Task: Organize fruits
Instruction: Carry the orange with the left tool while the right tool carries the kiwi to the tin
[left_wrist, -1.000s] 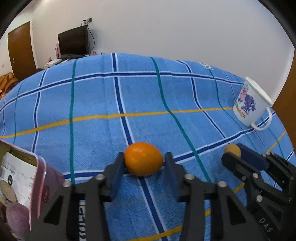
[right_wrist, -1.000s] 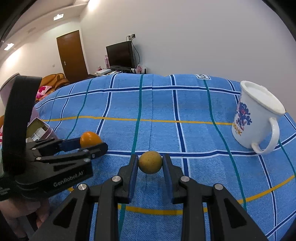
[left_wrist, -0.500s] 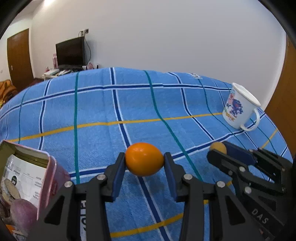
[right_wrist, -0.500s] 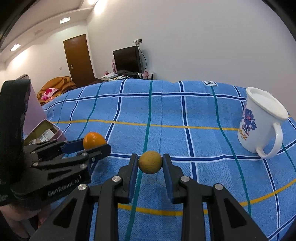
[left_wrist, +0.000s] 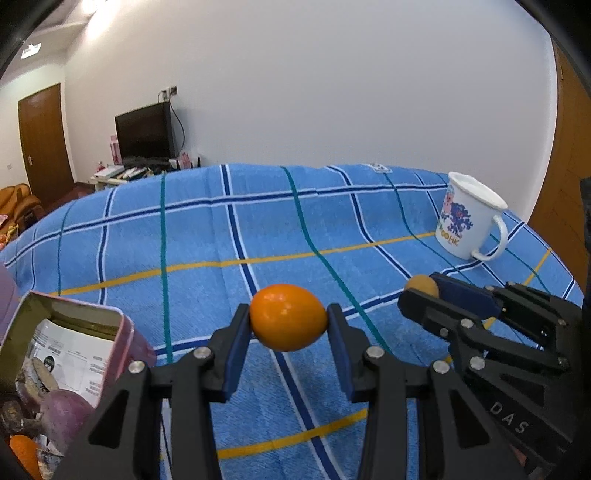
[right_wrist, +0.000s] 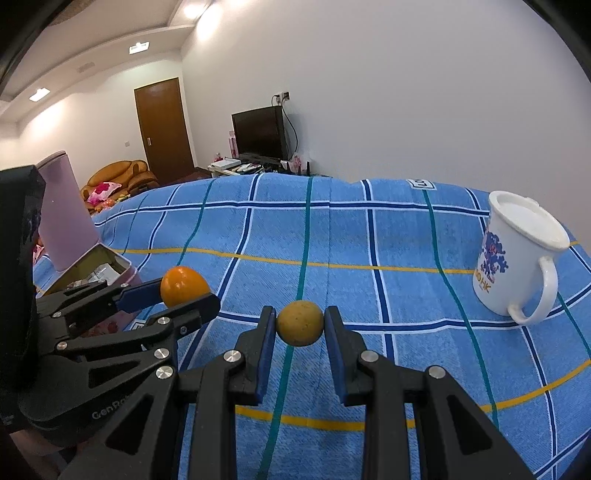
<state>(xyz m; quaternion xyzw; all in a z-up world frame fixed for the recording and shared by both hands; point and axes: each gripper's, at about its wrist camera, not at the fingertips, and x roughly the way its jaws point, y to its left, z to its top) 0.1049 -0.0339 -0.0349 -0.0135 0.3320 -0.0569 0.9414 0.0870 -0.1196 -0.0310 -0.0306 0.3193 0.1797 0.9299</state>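
Left wrist view: left gripper (left_wrist: 289, 325) clamped on an orange fruit (left_wrist: 288, 322), fingers (left_wrist: 233, 350) pressed to either side, fruit held clear above the blue plaid cloth (left_wrist: 229, 236). Only this view looks into the pink tin (left_wrist: 110, 332) at lower left: printed paper, a purple round item (left_wrist: 62, 413) and a bit of orange at the bottom edge.

Right wrist view: right gripper (right_wrist: 300, 328) closed on a small yellow-brown fruit (right_wrist: 300, 328), also held off the cloth. The tin's raised pink lid (right_wrist: 64, 210) shows here, as do a brown door (right_wrist: 164, 129) and orange sofa (right_wrist: 118, 177).

White printed mug (right_wrist: 517, 258) stands upright at right. Black television (left_wrist: 144, 131) by the white far wall.
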